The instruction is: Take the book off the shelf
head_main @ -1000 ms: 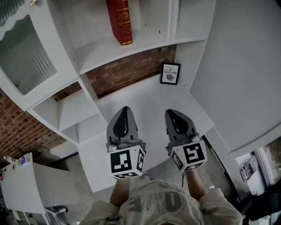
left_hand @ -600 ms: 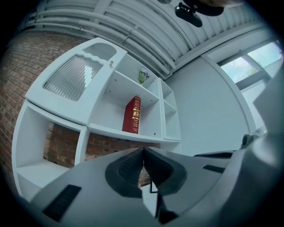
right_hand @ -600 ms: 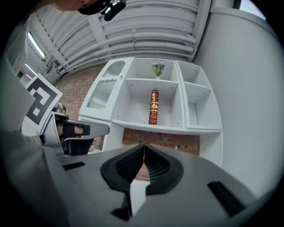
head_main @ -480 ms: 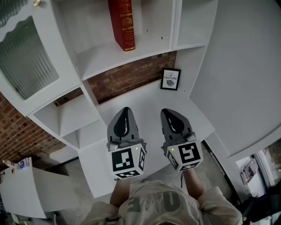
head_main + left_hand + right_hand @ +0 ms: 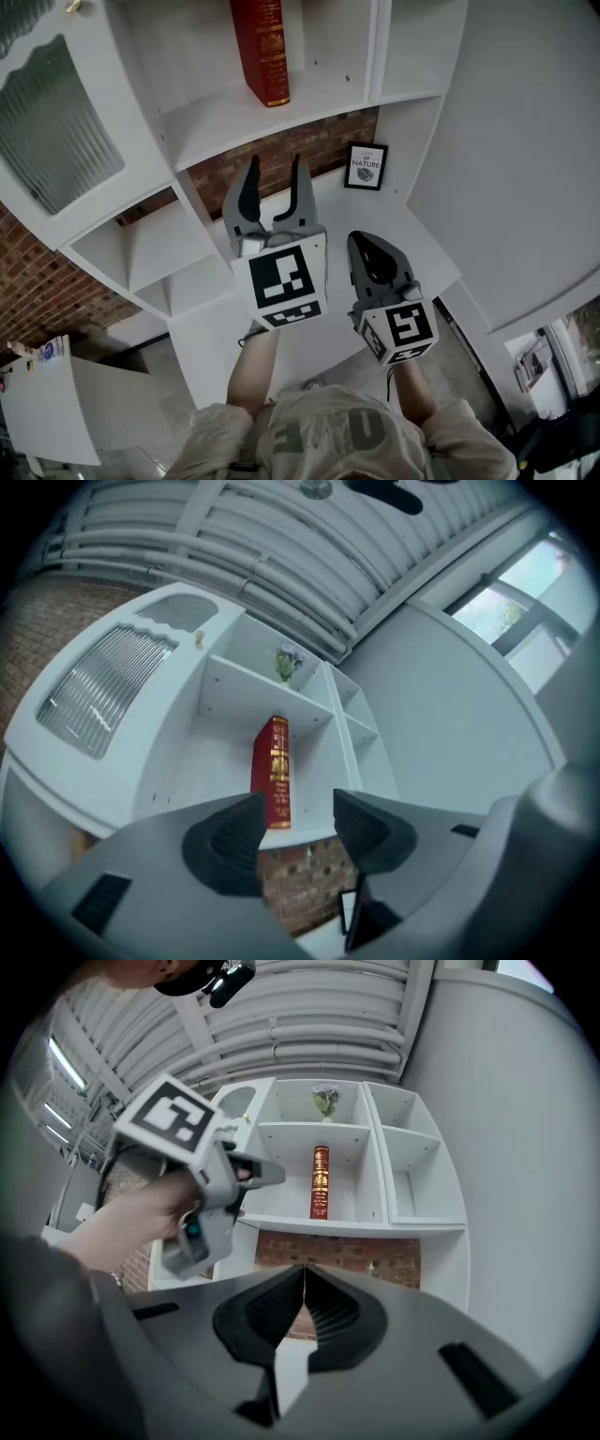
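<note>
1. A red hardback book (image 5: 261,52) stands upright and alone on a white shelf (image 5: 234,122).
2. The left gripper (image 5: 275,178) points up at it from well below, its jaws partway apart and opening with nothing between them.
3. The right gripper (image 5: 368,246) sits lower, its jaws pressed together and empty.
4. The book looks stiff, fairly heavy and smooth-covered. Pinching across the spine near mid-height seems the best hold.

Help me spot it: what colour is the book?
Red book with gold markings; best in left gripper view.
</note>
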The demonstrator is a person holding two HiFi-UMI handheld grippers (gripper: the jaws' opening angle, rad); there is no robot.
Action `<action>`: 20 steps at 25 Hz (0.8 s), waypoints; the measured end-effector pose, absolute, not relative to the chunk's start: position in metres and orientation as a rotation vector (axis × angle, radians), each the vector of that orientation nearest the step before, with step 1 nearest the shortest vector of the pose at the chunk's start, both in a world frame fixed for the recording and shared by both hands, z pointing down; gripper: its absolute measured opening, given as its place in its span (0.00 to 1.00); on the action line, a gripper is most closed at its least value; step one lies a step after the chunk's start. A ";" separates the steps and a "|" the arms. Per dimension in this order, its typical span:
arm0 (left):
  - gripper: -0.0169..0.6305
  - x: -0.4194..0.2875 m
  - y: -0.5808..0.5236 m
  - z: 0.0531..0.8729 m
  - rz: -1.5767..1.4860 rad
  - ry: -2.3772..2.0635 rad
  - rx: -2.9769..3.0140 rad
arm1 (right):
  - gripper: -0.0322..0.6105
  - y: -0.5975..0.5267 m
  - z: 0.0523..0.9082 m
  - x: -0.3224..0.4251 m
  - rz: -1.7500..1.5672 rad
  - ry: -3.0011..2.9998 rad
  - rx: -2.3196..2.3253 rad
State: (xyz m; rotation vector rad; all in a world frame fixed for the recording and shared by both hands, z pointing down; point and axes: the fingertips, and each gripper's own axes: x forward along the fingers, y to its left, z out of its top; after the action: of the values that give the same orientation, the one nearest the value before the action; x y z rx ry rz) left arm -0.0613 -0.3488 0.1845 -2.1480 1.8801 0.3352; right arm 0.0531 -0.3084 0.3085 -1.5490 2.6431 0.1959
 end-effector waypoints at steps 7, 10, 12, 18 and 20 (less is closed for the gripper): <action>0.58 -0.052 -0.448 0.103 0.218 1.900 -2.111 | 0.07 -0.303 0.330 0.080 0.103 2.607 -1.629; 0.60 -0.063 -0.488 0.093 0.130 1.997 -2.053 | 0.08 -0.299 0.332 0.096 0.084 2.566 -1.673; 0.60 -0.073 -0.510 0.089 0.090 2.065 -2.019 | 0.08 -0.299 0.333 0.108 0.074 2.540 -1.701; 0.60 -0.088 -0.560 0.082 0.113 2.198 -2.051 | 0.08 -0.302 0.334 0.138 0.034 2.469 -1.764; 0.60 -0.091 -0.572 0.082 0.109 2.218 -2.061 | 0.07 -0.304 0.332 0.144 0.030 2.448 -1.777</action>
State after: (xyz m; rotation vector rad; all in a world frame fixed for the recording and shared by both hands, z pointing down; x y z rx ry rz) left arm -0.0912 -0.5716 0.0818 -2.0613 2.2185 0.1093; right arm 0.1436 -0.3041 0.3324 -1.7767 2.4479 0.0301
